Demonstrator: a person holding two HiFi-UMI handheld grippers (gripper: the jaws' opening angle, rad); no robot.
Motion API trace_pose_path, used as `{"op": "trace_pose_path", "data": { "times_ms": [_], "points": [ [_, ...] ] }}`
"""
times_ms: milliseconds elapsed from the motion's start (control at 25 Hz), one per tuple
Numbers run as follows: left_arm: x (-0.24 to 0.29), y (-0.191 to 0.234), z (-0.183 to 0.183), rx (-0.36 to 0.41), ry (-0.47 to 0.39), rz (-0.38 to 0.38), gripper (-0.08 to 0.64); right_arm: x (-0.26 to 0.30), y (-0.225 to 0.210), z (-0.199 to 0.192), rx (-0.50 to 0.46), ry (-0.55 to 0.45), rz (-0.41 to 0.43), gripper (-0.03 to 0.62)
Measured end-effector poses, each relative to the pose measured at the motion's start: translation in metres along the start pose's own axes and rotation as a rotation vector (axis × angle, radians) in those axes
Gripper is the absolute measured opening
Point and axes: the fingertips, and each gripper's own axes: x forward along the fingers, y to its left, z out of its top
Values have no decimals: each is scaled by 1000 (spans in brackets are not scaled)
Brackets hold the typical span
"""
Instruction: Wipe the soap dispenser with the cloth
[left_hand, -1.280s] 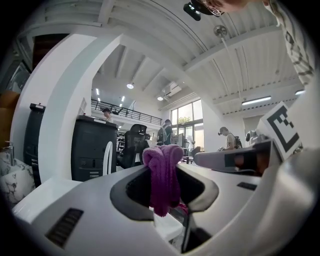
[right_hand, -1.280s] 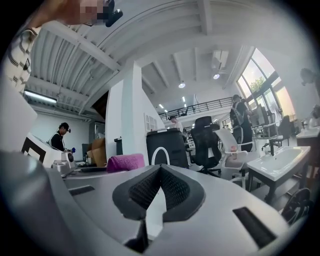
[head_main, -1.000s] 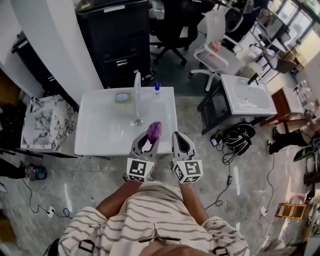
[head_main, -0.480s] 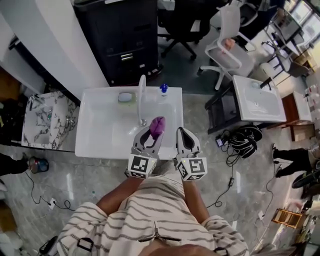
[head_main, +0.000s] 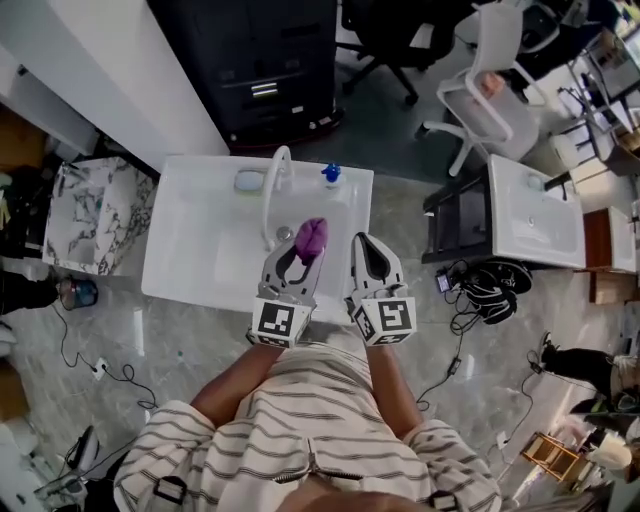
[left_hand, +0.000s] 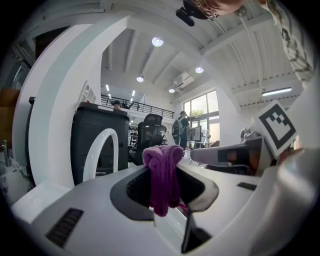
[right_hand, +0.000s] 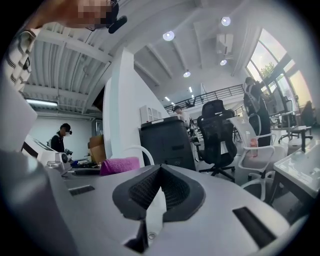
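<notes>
A white sink (head_main: 180, 270) stands below me in the head view, with a tall white faucet (head_main: 272, 185) at its back. A small soap dispenser (head_main: 331, 174) with a blue top stands on the sink's back rim, right of the faucet. My left gripper (head_main: 308, 240) is shut on a bunched purple cloth (head_main: 312, 237) and hovers over the basin's right part, short of the dispenser. In the left gripper view the cloth (left_hand: 163, 175) hangs from the closed jaws. My right gripper (head_main: 362, 243) is shut and empty, beside the left one; its own view shows the jaws (right_hand: 159, 192) touching.
A soap dish (head_main: 249, 181) lies left of the faucet. A black cabinet (head_main: 265, 70) stands behind the sink, a marble-patterned stand (head_main: 95, 225) to its left. A second white sink (head_main: 535, 215) and office chairs (head_main: 490, 80) are on the right. Cables (head_main: 480, 290) lie on the floor.
Both grippers have moved forward over the sink, carrying the purple cloth nearer the faucet and the dispenser. The head view has shifted forward with them.
</notes>
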Motion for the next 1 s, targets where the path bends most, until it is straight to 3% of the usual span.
{"op": "trace_pose_path", "data": {
  "times_ms": [480, 1000],
  "points": [
    [43, 17, -29, -3, 66, 86, 118, 62, -29, -39, 14, 86, 88, 9],
    [60, 28, -53, -33, 91, 114, 118, 114, -45, -85, -27, 134, 100, 6]
  ]
}}
